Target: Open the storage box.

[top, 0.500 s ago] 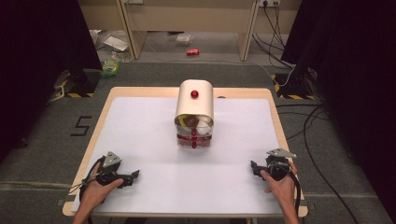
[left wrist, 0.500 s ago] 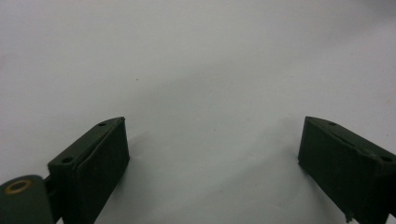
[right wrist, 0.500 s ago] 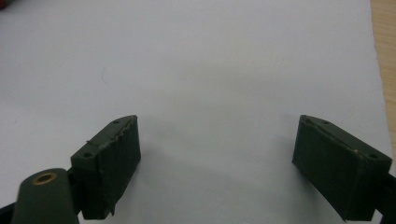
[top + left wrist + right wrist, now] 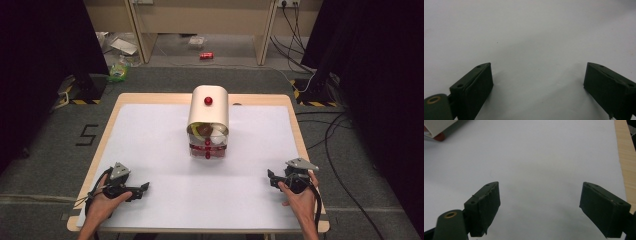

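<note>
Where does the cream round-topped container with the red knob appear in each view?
High view: cream round-topped container stands mid-table, toward the far edge.
Left gripper view: not in it.
Right gripper view: its corner with the red base sits at top left.
Shared landmark: the white table sheet.

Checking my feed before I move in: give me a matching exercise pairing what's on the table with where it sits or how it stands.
Things:
1. cream rounded container with a red knob
2. left gripper
3. right gripper
4. white table cover

Places or states:
A. near right corner, jaws open and holding nothing
B. centre of the table, clear front showing items inside
C. near left corner, jaws open over bare surface
D. spread across the wooden tabletop

Pairs: 1-B, 2-C, 3-A, 4-D
</note>
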The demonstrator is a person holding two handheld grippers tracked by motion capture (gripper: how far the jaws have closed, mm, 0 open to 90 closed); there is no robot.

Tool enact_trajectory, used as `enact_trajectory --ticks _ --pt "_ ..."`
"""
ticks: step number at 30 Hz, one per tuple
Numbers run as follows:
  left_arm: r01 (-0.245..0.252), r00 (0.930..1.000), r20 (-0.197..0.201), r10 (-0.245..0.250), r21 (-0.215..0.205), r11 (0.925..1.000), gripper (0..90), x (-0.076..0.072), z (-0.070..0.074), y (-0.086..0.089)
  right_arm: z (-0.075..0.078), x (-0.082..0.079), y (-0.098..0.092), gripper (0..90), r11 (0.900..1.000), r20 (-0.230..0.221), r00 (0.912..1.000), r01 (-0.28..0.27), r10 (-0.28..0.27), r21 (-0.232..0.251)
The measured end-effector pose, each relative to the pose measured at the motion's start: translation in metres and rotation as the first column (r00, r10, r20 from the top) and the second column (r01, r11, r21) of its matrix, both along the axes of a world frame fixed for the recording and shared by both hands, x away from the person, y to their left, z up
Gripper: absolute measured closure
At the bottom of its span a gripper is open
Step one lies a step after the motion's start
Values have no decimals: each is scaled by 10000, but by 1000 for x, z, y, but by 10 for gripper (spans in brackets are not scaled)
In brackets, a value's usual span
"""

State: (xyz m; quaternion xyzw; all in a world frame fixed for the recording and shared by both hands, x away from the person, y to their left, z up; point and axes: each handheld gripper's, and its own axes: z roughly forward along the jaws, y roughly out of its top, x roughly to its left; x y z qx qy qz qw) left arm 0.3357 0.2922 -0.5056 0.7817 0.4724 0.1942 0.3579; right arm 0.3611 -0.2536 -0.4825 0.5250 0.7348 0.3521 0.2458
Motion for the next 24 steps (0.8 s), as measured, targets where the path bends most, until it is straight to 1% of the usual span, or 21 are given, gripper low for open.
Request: enact_trajectory --ticks 6,10,13,19,24 --pt "-1 10000 -10 1 -11 10000 79 0 0 0 7 -4 9 185 9997 162 9997 -186 183 185" --pt "-3 10000 -9 3 -13 10000 79 0 0 0 13 -5 16 195 9987 313 9986 -437 429 250" --pt "2 10000 -14 -2 -17 10000 79 0 0 0 20 -8 20 201 9973 393 9972 -650 636 348" --pt "11 10000 -34 -11 -49 10000 75 0 0 0 37 -11 29 209 9930 915 9913 -1007 949 616" --pt "13 10000 -26 -13 -24 10000 74 0 0 0 45 -13 41 221 9882 1116 9854 -1370 1289 682"
